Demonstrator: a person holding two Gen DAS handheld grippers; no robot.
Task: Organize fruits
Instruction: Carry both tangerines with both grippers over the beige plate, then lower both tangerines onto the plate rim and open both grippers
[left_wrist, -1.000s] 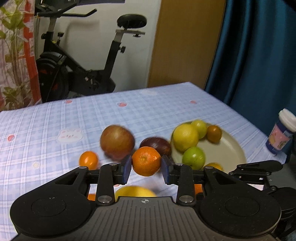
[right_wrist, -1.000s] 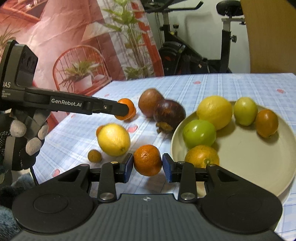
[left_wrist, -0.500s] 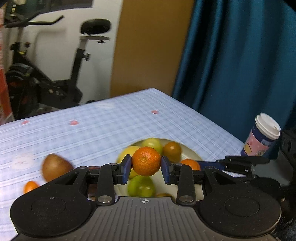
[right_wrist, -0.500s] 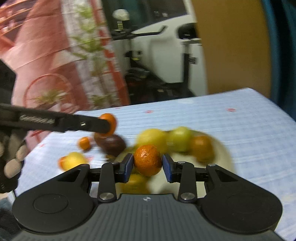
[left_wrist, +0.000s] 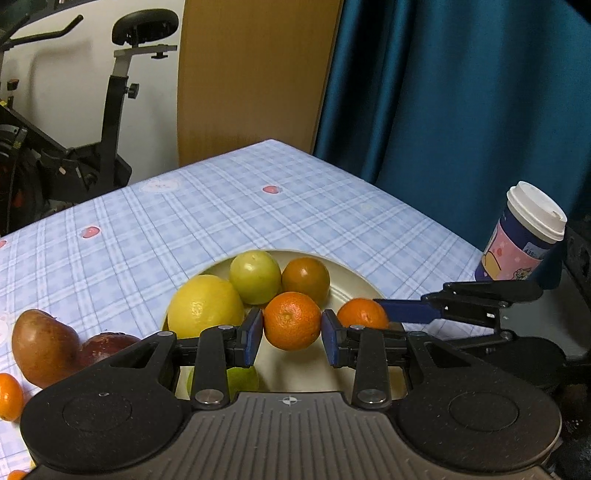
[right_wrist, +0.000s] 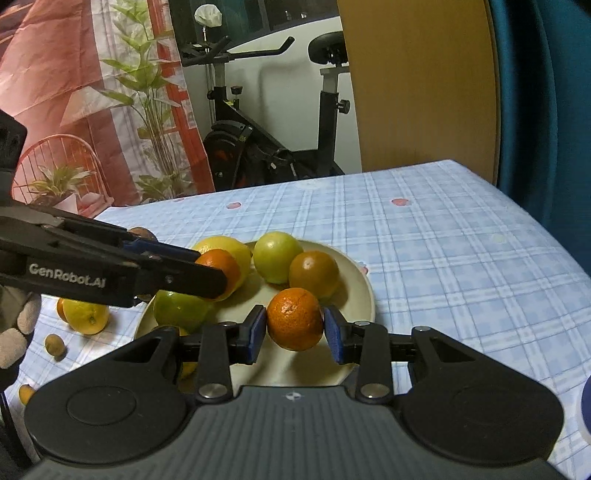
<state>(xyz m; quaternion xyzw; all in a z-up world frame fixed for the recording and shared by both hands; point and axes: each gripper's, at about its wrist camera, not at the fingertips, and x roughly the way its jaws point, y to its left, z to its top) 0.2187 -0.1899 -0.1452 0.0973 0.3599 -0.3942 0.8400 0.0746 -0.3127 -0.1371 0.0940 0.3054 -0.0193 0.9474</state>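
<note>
**Two mandarins over the plate, loose fruit left**

Left of the plate, on the blue checked worktop: smooth brownish mango-shaped fruit, dark maroon round fruit, yellow lemon, several small orange ones. Not sorted yet.

Round cream plate: glossy lemon, green and brownish fruit already in.

Left tool: narrow gap, blue pads clamped on a pebbly orange mandarin, above the plate.

Right tool: same, gripping a second dimpled mandarin above the plate's near side. I'd say both are ready for release.
</note>
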